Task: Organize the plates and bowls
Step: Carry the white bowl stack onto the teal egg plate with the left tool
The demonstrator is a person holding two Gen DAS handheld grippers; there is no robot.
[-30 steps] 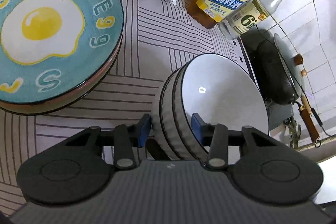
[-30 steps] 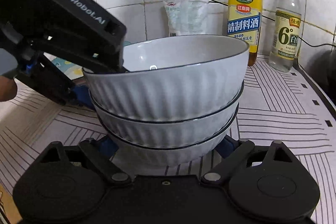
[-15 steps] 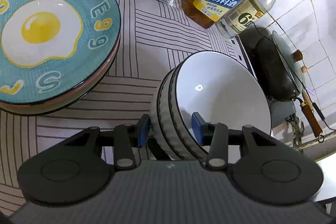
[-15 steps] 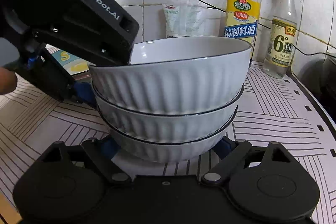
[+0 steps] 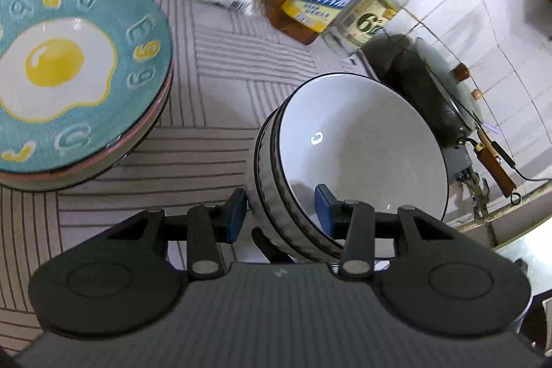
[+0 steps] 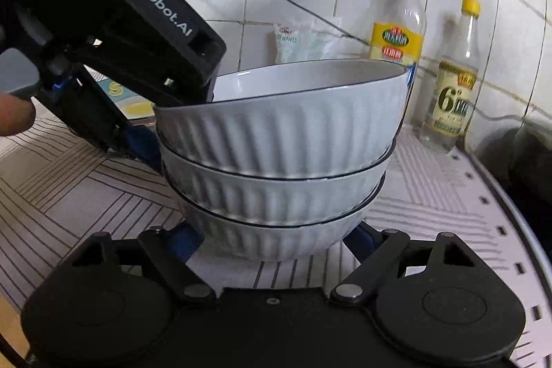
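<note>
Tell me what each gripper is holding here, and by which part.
The left gripper straddles the rim of the bowl stack, one finger inside the top bowl, one outside. The right gripper brackets the bottom bowl's base. Firm clamping cannot be told for either.

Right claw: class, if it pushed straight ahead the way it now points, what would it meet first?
The right claw already straddles the bottom bowl of the bowl stack, so it would most likely press into that bowl's wall first. How much gap remains is unclear.

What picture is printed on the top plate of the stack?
A fried egg, white with a yellow yolk, on the teal top plate, seen best in the left wrist view.
</note>
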